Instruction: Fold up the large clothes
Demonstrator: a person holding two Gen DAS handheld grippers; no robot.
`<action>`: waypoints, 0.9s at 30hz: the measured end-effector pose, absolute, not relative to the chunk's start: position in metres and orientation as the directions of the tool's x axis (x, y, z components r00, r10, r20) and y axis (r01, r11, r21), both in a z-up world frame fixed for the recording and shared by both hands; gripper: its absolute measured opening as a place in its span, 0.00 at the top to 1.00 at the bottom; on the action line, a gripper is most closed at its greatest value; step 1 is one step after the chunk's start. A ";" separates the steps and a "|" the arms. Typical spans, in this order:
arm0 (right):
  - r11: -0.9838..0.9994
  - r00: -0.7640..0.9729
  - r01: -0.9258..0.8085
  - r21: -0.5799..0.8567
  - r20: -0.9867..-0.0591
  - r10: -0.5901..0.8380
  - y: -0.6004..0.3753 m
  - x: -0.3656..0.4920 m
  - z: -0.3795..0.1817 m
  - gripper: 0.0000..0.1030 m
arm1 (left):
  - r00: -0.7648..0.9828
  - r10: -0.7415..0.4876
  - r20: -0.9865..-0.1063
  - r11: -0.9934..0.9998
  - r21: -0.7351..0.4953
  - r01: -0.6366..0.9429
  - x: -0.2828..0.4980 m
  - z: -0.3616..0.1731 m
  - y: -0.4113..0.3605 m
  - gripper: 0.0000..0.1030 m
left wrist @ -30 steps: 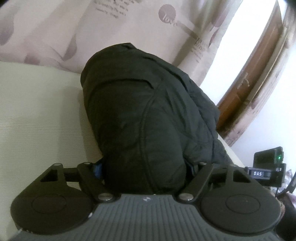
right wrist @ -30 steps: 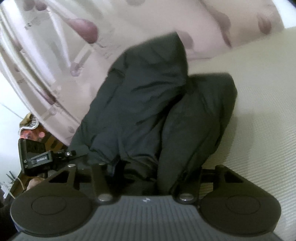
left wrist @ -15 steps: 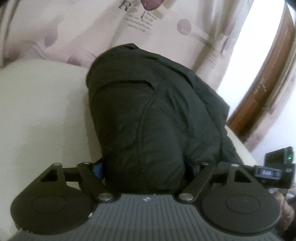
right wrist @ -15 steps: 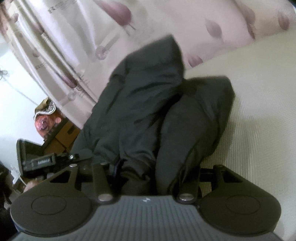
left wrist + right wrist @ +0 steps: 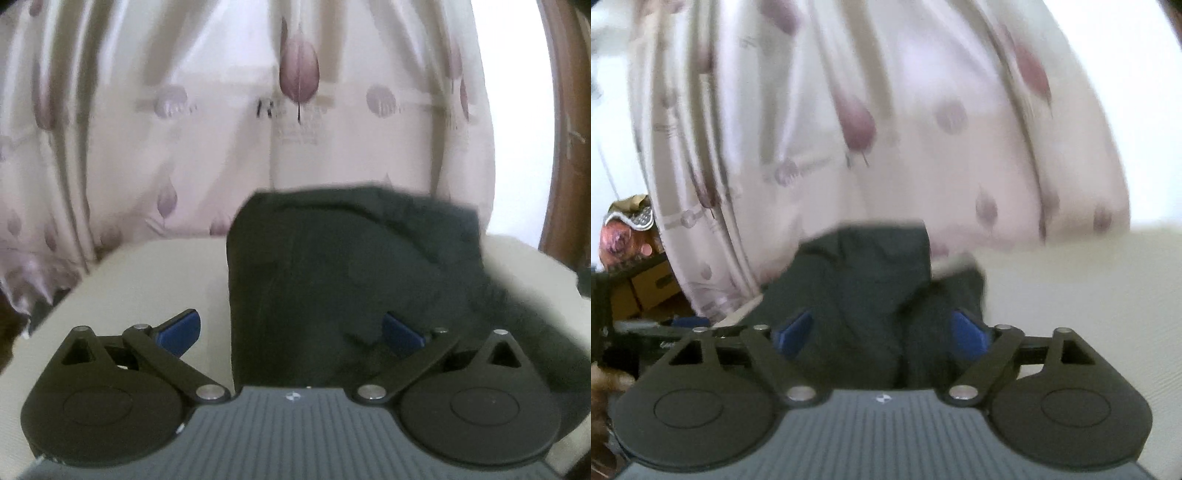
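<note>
Folded jacket [image 5: 332, 288] on cream bed [image 5: 147, 280]; left tool [image 5: 291, 332] and right tool [image 5: 882, 334] both released (blue pads spread).

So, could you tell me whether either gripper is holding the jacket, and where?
Nothing is held: the left gripper and the right gripper are both open over the dark jacket.
</note>
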State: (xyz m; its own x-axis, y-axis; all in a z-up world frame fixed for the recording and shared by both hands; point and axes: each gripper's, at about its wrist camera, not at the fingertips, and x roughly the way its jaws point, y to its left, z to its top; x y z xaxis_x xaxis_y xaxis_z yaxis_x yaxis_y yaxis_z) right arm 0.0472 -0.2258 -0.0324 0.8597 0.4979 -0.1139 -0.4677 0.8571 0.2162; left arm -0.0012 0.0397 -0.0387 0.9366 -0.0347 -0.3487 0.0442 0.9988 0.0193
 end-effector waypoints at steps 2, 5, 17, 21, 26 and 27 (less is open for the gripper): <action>0.868 0.870 -0.469 0.164 -0.087 0.486 -0.213 0.033 -0.025 0.14 | 0.950 -0.005 -0.314 0.999 0.043 0.020 -0.008 -0.028 0.033 0.00; 0.872 0.871 -0.478 0.109 -0.068 0.486 -0.202 0.016 -0.019 0.12 | 0.968 0.083 -0.236 0.990 0.126 -0.055 -0.018 -0.014 0.015 0.00; 0.859 0.859 -0.497 0.123 -0.073 0.507 -0.191 -0.003 -0.016 0.09 | 0.974 0.057 -0.221 0.996 0.074 -0.042 -0.033 0.011 0.001 0.00; 0.859 0.858 -0.496 0.129 -0.077 0.507 -0.190 -0.006 -0.018 0.08 | 0.978 0.077 -0.193 0.994 0.087 -0.061 -0.039 0.010 -0.002 0.00; 0.859 0.857 -0.493 0.138 -0.092 0.506 -0.190 -0.007 -0.021 0.07 | 0.975 0.061 -0.214 0.996 0.078 -0.045 -0.040 0.010 -0.002 0.00; 0.859 0.856 -0.493 0.141 -0.096 0.507 -0.190 -0.006 -0.021 0.07 | 0.975 0.059 -0.216 0.996 0.076 -0.043 -0.040 0.010 -0.002 0.00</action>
